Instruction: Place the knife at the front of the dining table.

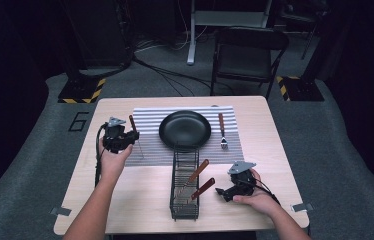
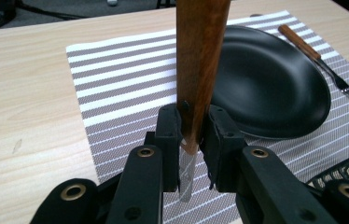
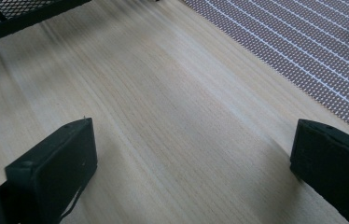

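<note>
My left gripper (image 1: 125, 138) (image 2: 193, 135) is shut on a wooden-handled utensil (image 1: 132, 123) (image 2: 200, 56), gripping it where the handle meets its metal end (image 2: 187, 179). It hangs over the left part of the striped placemat (image 1: 147, 117) (image 2: 116, 84), left of the black plate (image 1: 185, 129) (image 2: 266, 84). A fork (image 1: 222, 131) (image 2: 312, 51) with a wooden handle lies on the mat, right of the plate. My right gripper (image 1: 221, 192) (image 3: 191, 163) rests open on the bare table, with nothing between its jaws, right of the black wire basket (image 1: 185, 207) (image 3: 23, 14).
The basket stands at the table's front middle and holds two more wooden-handled utensils (image 1: 197, 172). The placemat's edge (image 3: 312, 51) runs close ahead of the right gripper. A folding chair (image 1: 247, 52) and cables are on the floor beyond the wooden table (image 1: 270, 145).
</note>
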`<state>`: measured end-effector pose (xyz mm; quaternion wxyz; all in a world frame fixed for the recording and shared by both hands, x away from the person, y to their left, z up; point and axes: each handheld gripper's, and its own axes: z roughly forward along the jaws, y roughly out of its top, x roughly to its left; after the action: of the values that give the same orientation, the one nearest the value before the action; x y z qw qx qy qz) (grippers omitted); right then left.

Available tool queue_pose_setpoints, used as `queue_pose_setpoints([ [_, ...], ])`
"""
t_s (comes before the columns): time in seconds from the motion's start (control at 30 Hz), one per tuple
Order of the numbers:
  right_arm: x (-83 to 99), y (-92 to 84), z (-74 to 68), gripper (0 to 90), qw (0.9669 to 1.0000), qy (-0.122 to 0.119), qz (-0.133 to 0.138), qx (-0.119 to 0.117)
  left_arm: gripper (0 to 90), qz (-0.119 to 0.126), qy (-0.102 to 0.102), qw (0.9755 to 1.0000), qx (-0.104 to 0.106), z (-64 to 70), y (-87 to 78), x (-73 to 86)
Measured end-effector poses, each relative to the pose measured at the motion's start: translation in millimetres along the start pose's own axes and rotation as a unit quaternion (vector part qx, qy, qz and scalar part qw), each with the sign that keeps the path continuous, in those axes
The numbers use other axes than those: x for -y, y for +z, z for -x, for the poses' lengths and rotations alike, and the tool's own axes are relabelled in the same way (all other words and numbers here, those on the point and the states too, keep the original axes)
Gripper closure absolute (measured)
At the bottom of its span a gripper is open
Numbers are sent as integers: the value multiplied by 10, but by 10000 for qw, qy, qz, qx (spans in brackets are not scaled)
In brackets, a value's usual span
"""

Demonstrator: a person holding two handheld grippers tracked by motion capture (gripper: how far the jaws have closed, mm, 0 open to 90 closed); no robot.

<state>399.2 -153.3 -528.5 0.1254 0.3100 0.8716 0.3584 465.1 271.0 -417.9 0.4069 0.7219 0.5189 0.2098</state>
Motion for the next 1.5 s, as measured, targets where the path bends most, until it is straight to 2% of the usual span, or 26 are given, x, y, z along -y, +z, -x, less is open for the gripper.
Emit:
queue_pose_setpoints([
  [0.47,0,0,0,0,10000,1,2,0,805,4,-157,9999,-24,-55,145,-63],
  [0.57,0,0,0,0,10000,0,1,-1,805,6,-275,9996,-13,-80,189,-82],
  [0.77,0,0,0,0,10000,1,1,0,805,29,-375,9993,16,-122,260,-91],
  [0.87,2,4,-1,0,10000,4,33,9,805,-38,-487,9988,14,-156,294,-115],
  [1.13,0,0,0,0,10000,2,1,-2,805,-67,-664,9978,-30,-190,481,-164],
  [1.5,0,0,0,0,10000,0,2,-2,806,28,-1131,9936,-53,-287,654,-125],
])
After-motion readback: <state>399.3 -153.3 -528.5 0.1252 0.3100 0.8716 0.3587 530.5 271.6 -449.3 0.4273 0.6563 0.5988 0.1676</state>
